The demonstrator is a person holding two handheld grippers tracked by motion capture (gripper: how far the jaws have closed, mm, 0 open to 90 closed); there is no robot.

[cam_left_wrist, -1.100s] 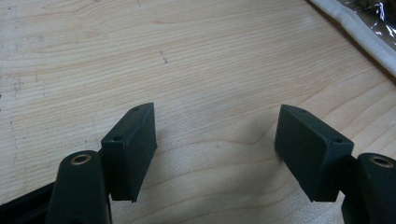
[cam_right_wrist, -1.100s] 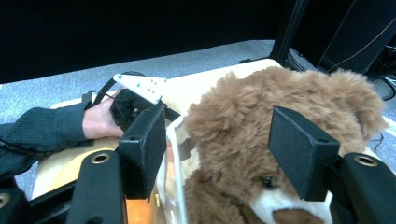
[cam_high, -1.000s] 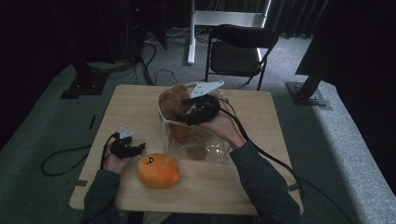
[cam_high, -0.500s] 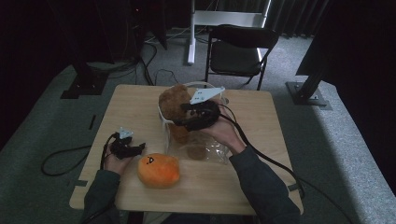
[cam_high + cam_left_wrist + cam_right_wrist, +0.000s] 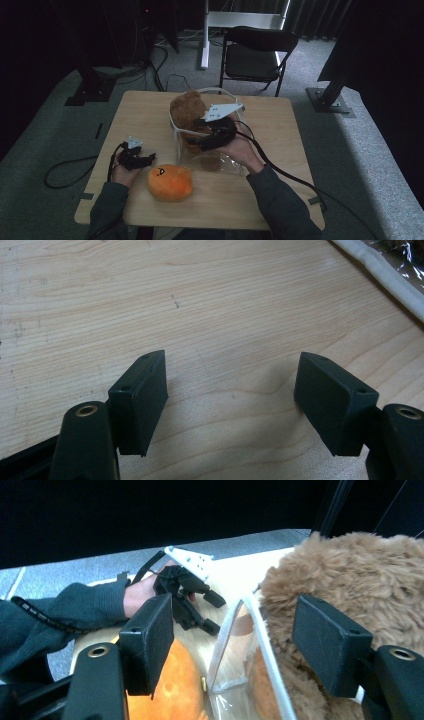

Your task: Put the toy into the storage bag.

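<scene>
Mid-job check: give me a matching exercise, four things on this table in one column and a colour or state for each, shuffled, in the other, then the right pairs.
Things:
1. brown plush toy
2. orange plush toy
3. clear plastic bag
4. left gripper

Colour or state:
A. jaws open over bare wood
B. white-trimmed, see-through
C. lies on the table's near part, beside the left hand
D. sits in the bag's open mouth

Pairs: 1-D, 2-C, 3-B, 4-A
</scene>
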